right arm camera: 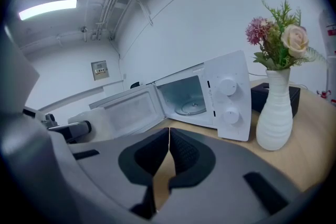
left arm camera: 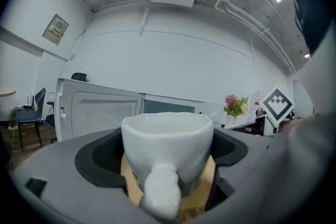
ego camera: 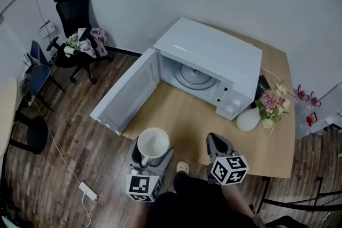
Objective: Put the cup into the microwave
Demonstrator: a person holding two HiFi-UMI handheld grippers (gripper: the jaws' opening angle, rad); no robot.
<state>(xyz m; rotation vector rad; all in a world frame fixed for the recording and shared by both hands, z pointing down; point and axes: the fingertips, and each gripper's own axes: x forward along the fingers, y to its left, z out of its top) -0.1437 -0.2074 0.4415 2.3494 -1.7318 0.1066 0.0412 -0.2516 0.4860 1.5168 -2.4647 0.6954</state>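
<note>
Clasping the cup (ego camera: pixel 153 144), left gripper (ego camera: pixel 151 160); right gripper (right arm camera: pixel 169 157) closed, empty, near microwave (ego camera: pixel 214 59).

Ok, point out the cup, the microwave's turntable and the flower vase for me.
cup (ego camera: pixel 153 145): head view, on its white inside.
turntable (ego camera: pixel 193 76): head view, on the middle of the glass plate.
vase (right arm camera: pixel 274 113): right gripper view, on its white body.

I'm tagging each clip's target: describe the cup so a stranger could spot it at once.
A white microwave stands open on the wooden table. Before its door, by the table's near edge, the left gripper's jaws clamp the cup. It is white, empty and handled, unlike the white vase of flowers by the microwave's dials.
</note>
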